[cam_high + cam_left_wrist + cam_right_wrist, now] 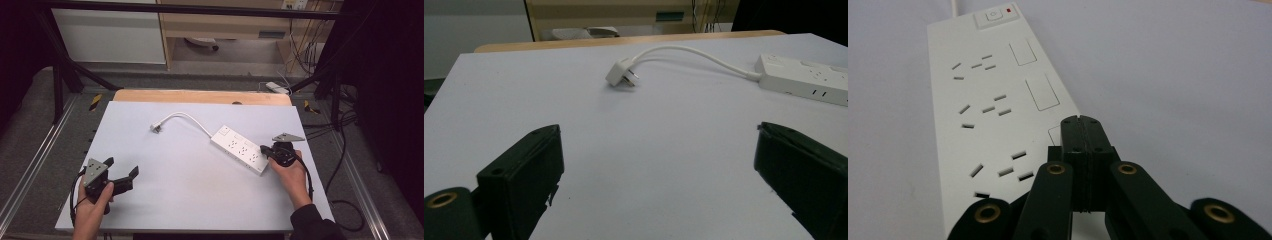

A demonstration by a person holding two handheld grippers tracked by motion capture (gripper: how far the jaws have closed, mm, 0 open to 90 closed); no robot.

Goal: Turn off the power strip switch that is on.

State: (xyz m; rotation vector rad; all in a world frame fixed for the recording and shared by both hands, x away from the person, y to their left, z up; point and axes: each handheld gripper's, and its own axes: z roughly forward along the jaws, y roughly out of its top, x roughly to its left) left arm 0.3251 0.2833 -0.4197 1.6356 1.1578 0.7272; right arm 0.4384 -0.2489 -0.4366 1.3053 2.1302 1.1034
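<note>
The power strip (240,149) lies diagonally on the white table (175,200), toward its right edge, with the switch end pointing to the far edge and the sockets facing up. Its white cable (187,117) arcs toward the far-left part of the table and ends in the plug (156,128), which lies loose on the surface, well apart from both tools.

The right gripper (265,150) rests on the near end of the strip. Its jaws are pressed flat together with nothing between them — in the right gripper view the closed tip (1081,131) sits over the strip's top face beside the nearest small switch. Closed jaws form a single blunt point, suited to pressing a switch or pinning the strip in place; which is intended cannot be told.

The left gripper (122,175) sits near the near-left corner, jaws spread wide and empty, aimed toward the plug — likely staged to fetch it.
</note>
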